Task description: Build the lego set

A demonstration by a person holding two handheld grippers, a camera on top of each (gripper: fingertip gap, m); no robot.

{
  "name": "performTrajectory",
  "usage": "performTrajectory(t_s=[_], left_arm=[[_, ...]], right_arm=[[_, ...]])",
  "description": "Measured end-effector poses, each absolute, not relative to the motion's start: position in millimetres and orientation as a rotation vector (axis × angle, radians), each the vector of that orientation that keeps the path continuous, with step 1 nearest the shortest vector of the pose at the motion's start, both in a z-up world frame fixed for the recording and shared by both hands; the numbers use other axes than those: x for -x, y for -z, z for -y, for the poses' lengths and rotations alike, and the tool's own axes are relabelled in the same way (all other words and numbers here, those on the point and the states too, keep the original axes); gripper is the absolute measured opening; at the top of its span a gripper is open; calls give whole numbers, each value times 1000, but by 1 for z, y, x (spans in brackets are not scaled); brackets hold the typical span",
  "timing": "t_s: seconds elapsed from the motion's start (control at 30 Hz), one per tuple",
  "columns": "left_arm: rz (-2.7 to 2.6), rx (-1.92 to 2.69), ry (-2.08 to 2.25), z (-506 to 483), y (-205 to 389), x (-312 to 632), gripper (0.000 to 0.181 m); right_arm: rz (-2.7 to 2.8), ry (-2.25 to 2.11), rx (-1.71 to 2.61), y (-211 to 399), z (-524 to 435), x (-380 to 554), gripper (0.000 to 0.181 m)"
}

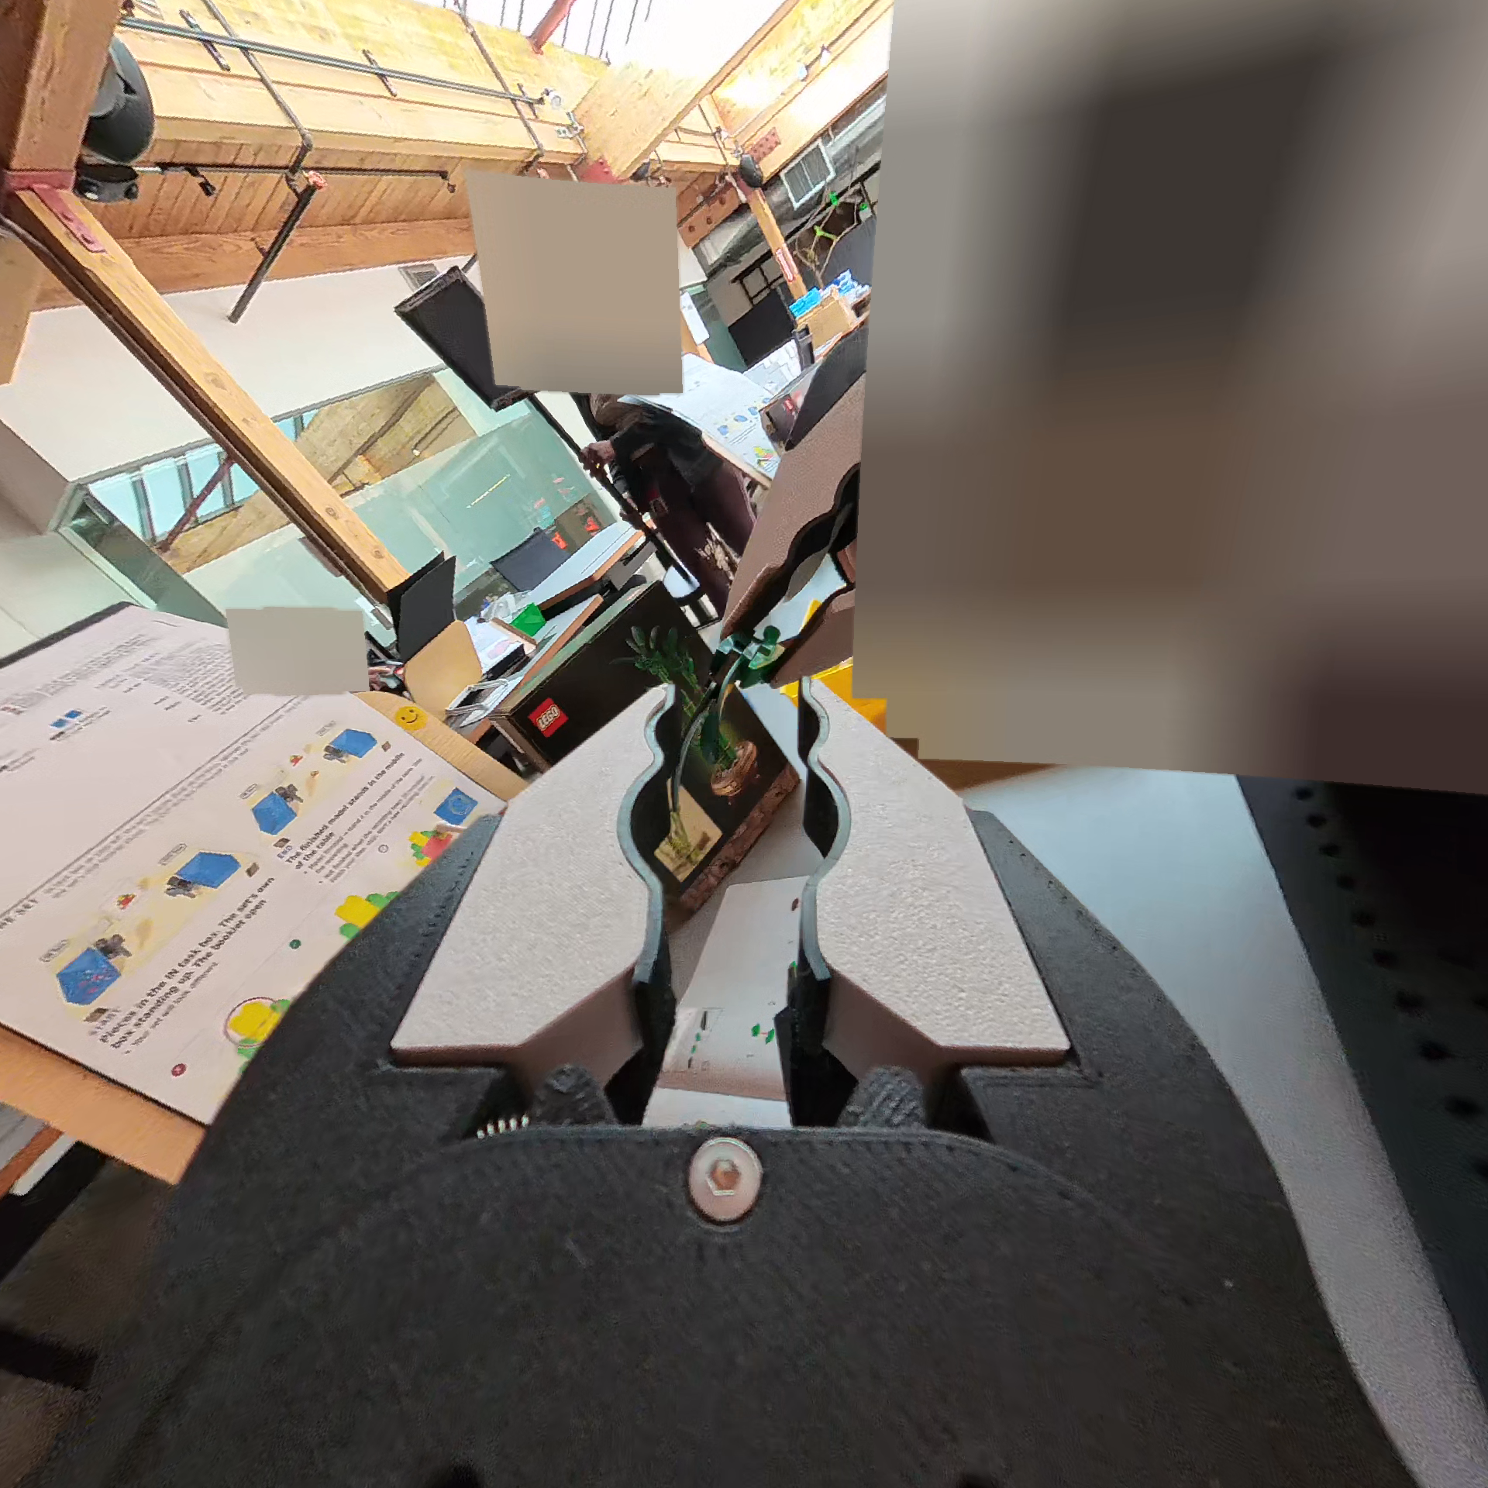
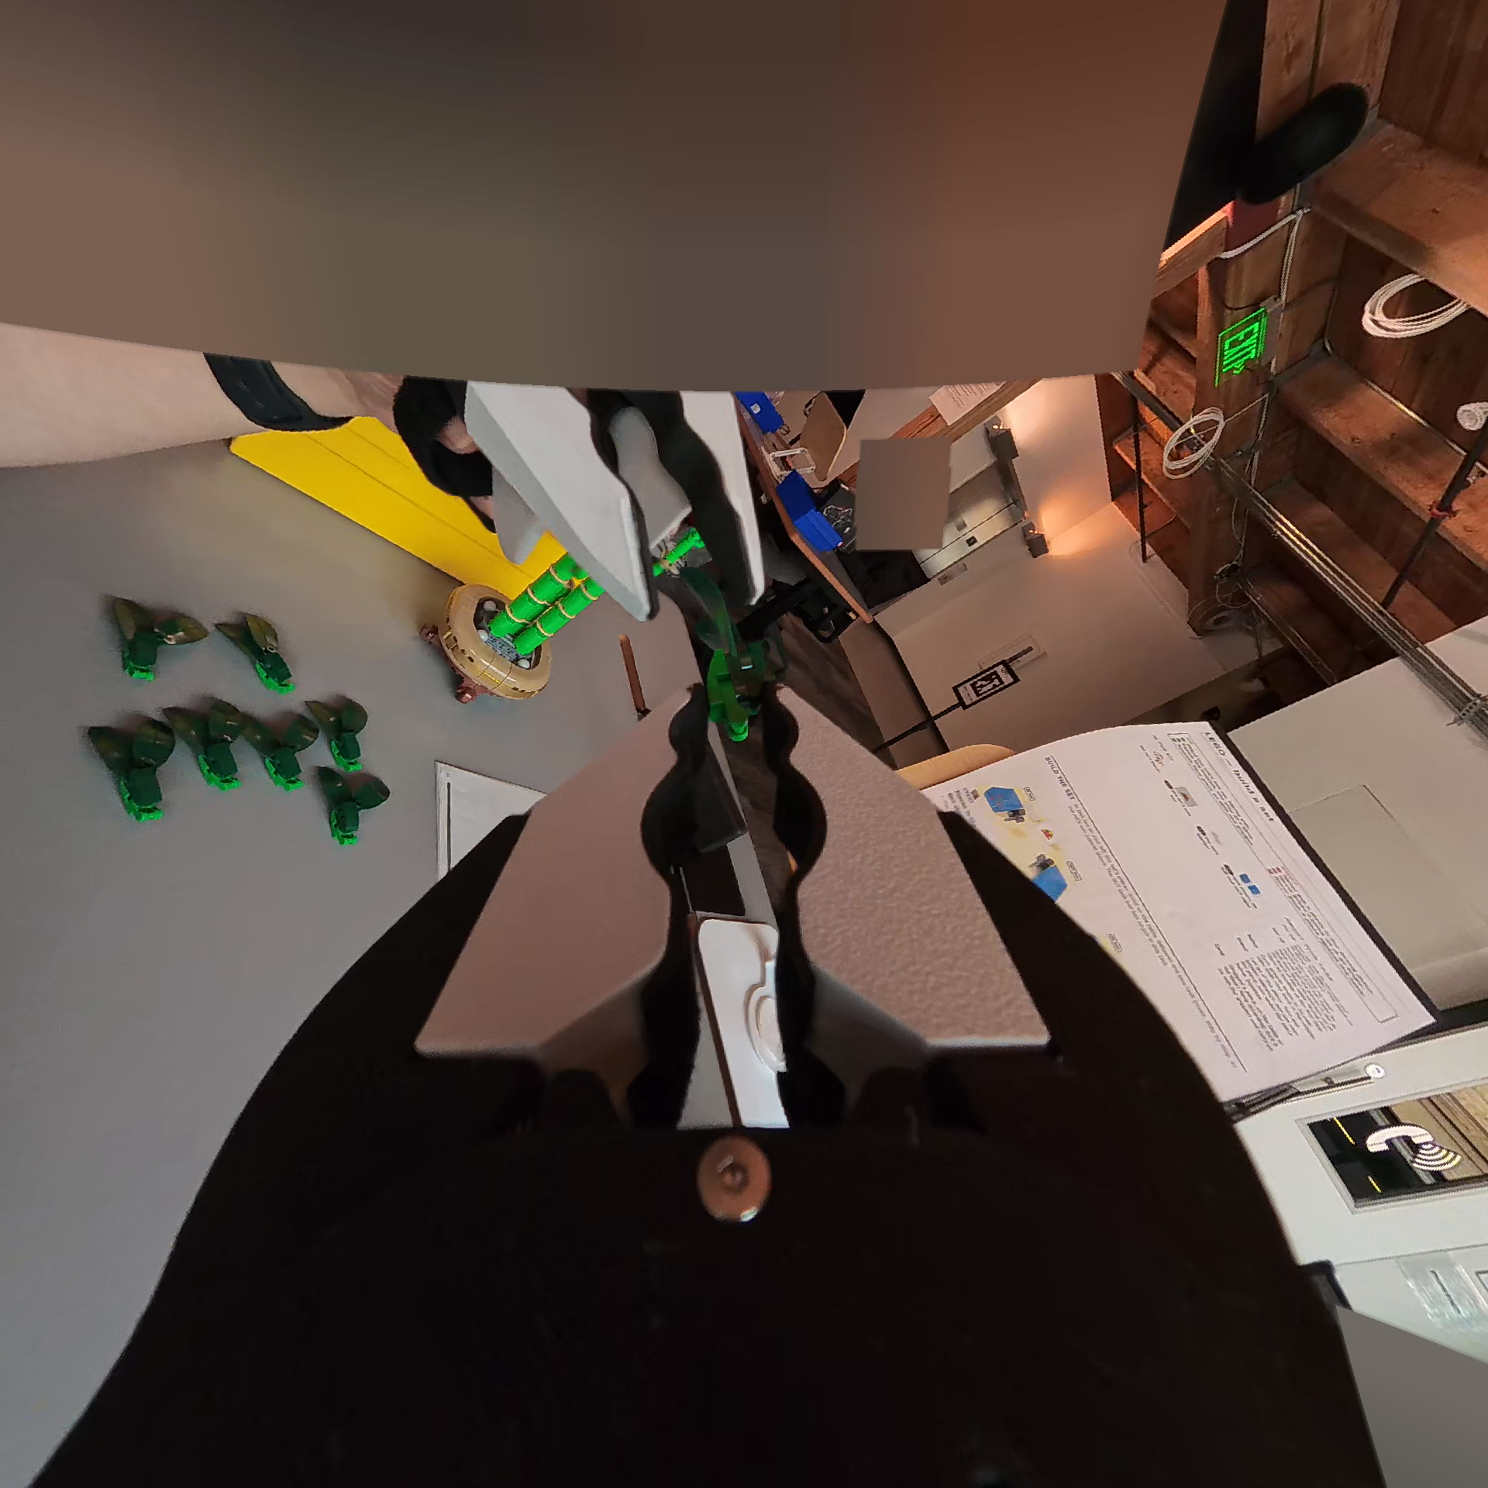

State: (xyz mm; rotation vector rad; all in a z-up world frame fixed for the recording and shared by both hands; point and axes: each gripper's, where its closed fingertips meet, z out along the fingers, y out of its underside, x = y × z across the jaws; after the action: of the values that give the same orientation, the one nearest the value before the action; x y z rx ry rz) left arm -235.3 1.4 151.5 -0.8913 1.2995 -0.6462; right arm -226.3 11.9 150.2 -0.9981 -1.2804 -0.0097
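Lego sprig (image 2: 727, 688) is sitting clamped at the tips of the right gripper (image 2: 737, 702), its stem running ahead toward the left gripper (image 1: 737, 696). The left jaws are standing a little apart; whether they are pinching anything cannot be told. Left of the right jaws, the pot (image 2: 491, 644) of stalks and spare sprigs (image 2: 213, 745) are waiting. This is likely the leaf-fitting step, calling next for a steady press onto a stalk.

I saw bright daylight pouring through the skylight (image 1: 644, 24), which blew out to white. The right view was dimmer and warmer, its gripper (image 2: 729, 708) body nearly black. Wide-angle bending curved the beams (image 1: 201, 386) and edges. Large blurred patches covered parts of both views.
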Motion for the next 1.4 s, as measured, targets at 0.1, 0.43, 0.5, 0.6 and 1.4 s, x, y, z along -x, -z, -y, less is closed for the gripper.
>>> performTrajectory(t_s=[0.1,0.43,0.5,0.6,1.4], left_arm=[[-1348,895,542,-8,-139,232,26],[-1519,820,190,-26,-96,226,9],[-1531,821,184,-27,-93,226,10],[-1553,838,203,-27,-88,227,14],[-1636,885,180,-29,-70,218,9]], right_arm=[[1329,-11,1020,-140,-13,228,10],[1499,-91,1112,-97,-25,230,11],[1504,-103,1117,-94,-27,230,11],[1519,-106,1112,-90,-28,231,11],[1579,-147,1228,-70,-34,225,11]])
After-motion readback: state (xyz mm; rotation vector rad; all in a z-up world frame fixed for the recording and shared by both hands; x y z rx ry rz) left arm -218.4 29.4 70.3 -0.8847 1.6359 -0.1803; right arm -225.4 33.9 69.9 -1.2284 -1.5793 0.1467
